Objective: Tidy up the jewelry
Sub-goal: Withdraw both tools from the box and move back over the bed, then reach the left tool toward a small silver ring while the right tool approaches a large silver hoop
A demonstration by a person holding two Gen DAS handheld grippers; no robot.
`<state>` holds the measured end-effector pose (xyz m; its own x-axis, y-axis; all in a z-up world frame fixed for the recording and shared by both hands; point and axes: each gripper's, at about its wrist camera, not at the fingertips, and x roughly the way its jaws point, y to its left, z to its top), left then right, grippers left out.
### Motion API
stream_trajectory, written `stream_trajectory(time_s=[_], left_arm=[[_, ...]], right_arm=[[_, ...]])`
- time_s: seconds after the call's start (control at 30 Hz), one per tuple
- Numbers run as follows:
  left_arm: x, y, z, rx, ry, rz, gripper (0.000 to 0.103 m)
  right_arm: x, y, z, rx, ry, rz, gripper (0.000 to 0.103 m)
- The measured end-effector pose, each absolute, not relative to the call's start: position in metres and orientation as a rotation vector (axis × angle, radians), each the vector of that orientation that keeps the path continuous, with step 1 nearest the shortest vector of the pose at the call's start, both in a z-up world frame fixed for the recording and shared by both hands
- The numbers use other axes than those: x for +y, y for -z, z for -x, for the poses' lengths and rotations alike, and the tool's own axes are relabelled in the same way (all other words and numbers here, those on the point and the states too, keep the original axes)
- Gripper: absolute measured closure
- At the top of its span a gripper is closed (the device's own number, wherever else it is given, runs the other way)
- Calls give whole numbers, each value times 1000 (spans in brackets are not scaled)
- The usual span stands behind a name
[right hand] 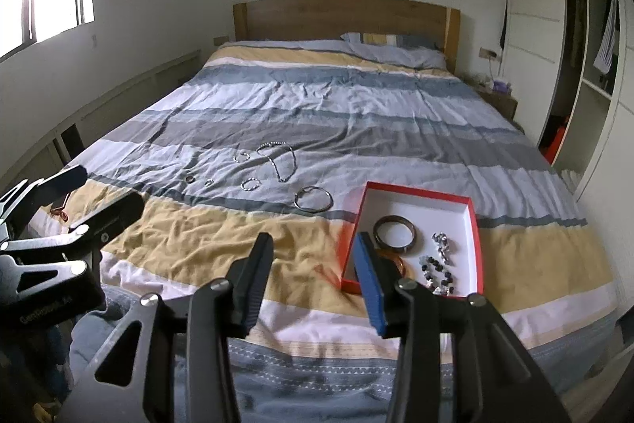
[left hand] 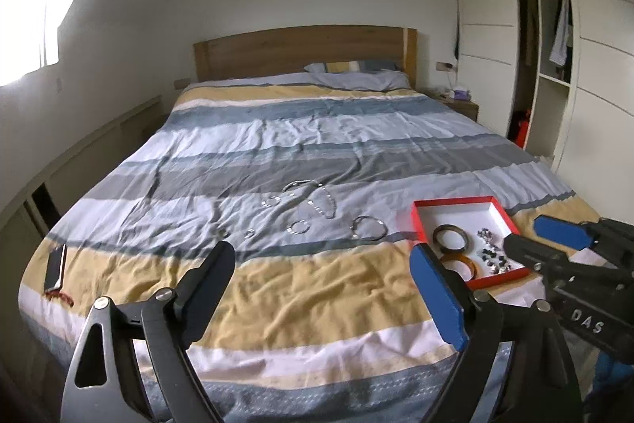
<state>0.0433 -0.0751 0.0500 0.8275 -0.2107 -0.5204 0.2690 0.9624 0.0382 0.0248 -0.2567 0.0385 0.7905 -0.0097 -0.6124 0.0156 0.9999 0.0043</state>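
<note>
I see the red box [right hand: 416,236] near the bed's [right hand: 277,106] foot edge, toward its right side, holding two bangles [right hand: 394,230] and beads [right hand: 440,262]. Left of it, a silver bangle [right hand: 314,199], rings [right hand: 249,184] and a chain [right hand: 279,159] lie loose. My left gripper [left hand: 323,298] and right gripper [right hand: 313,282] hover apart, holding nothing.

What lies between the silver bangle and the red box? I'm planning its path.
Only bare striped duvet separates silver bangle from red box, in both views.
</note>
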Motion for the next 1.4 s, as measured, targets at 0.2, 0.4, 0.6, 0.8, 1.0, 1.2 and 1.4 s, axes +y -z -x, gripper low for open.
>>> stream_trajectory(time_s=[0.2, 0.4, 0.6, 0.8, 1.0, 1.2, 1.4], left_arm=[[-49, -46, -35, 529, 214, -68, 14], [-37, -45, -26, 502, 193, -39, 14], [-35, -40, -25, 533, 181, -68, 13], [-21, -25, -34, 562, 139, -65, 5], [5, 5, -57, 655, 78, -33, 5], [31, 35, -95, 730, 10, 14, 5], [43, 67, -141, 812, -1, 21, 12]], right_arm=[[-234, -44, -13, 631, 28, 58, 57], [-228, -49, -5, 605, 27, 77, 57], [-227, -48, -3, 604, 17, 61, 56], [-225, -35, -17, 635, -12, 40, 56], [-234, -6, -43, 688, -36, -10, 56], [-246, 26, -77, 761, -48, -51, 56], [-251, 62, -122, 838, -75, -77, 56]])
